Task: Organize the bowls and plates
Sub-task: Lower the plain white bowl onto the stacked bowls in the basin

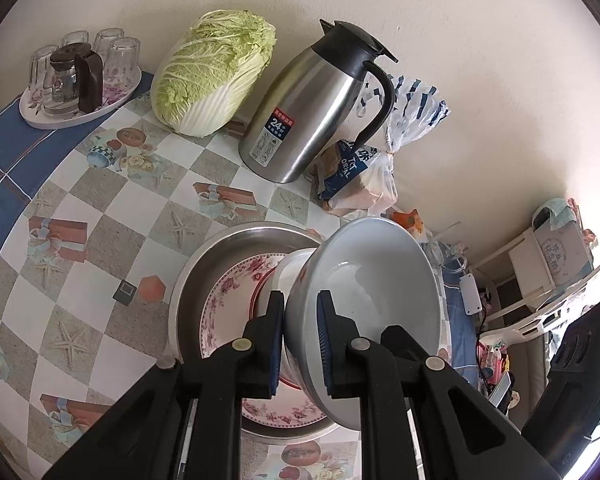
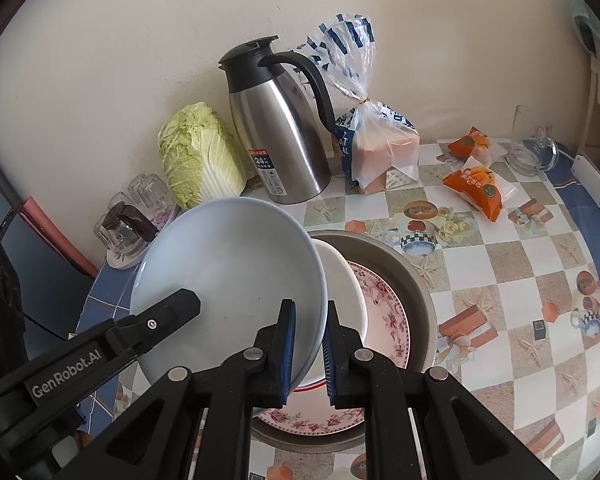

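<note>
The bench (image 1: pixel 100 208), covered in a checkered cloth printed with starfish and gift boxes, runs up to a cream wall. On it sits a wide steel basin (image 1: pixel 220 252), and lying flat inside that is a floral plate (image 1: pixel 228 296) with pink blossoms on its rim. A white red-rimmed bowl (image 2: pixel 346 292) rests on the plate. Held above them, tipped steeply on edge, is a pale blue bowl (image 1: pixel 376 276); both sets of tongs grip its rim from opposite sides. The left tongs (image 1: pixel 300 344) are clenched on the bowl's wall, one blue pad inside and one outside, and the right tongs (image 2: pixel 310 346) pinch the rim the same way (the left pair shows as a black arm at the lower left of the right wrist view).

Behind the basin stand a napa cabbage (image 1: pixel 212 72), a steel thermal jug (image 1: pixel 312 108) with a black lid and handle, and a bagged loaf of bread (image 2: pixel 380 144). A tray of upturned glasses (image 1: pixel 80 76) sits at the bench's far corner. Two orange snack packets (image 2: pixel 476 188) lie near a clear glass mug (image 2: pixel 532 148).
</note>
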Tool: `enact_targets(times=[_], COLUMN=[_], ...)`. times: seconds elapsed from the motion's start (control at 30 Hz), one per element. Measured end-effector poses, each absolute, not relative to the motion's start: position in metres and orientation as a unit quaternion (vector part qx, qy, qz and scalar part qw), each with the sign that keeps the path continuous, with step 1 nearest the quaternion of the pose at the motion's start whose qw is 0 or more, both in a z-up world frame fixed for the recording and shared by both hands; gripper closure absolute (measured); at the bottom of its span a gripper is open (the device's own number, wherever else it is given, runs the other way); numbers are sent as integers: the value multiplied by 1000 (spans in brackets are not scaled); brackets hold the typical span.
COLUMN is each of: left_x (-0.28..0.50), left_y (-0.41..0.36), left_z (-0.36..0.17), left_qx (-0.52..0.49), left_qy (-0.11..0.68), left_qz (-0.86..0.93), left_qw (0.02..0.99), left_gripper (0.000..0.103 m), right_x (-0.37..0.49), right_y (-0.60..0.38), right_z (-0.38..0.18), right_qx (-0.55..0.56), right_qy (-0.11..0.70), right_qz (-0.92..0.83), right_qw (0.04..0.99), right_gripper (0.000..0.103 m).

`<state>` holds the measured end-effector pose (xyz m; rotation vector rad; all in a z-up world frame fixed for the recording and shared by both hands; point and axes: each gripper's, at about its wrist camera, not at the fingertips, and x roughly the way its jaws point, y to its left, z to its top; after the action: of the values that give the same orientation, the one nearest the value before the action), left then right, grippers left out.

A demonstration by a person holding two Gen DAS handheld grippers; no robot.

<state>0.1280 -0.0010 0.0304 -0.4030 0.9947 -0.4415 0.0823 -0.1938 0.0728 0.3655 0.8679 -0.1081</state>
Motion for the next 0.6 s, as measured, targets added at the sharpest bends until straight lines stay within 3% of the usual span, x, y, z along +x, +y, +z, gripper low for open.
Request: enact_targets(times=[0.6], left_x=[134], left_y=[-11], left_z=[18], left_qx=[-174], left_qy=[485], left_qz=[-203], left_qw=[833], left_gripper=[88], right_x=[91], right_y=[-201], right_z=[55], right_qx=[176], right_qy=[432], right_qz=[-67], right_qw=[882], right_gripper=[89])
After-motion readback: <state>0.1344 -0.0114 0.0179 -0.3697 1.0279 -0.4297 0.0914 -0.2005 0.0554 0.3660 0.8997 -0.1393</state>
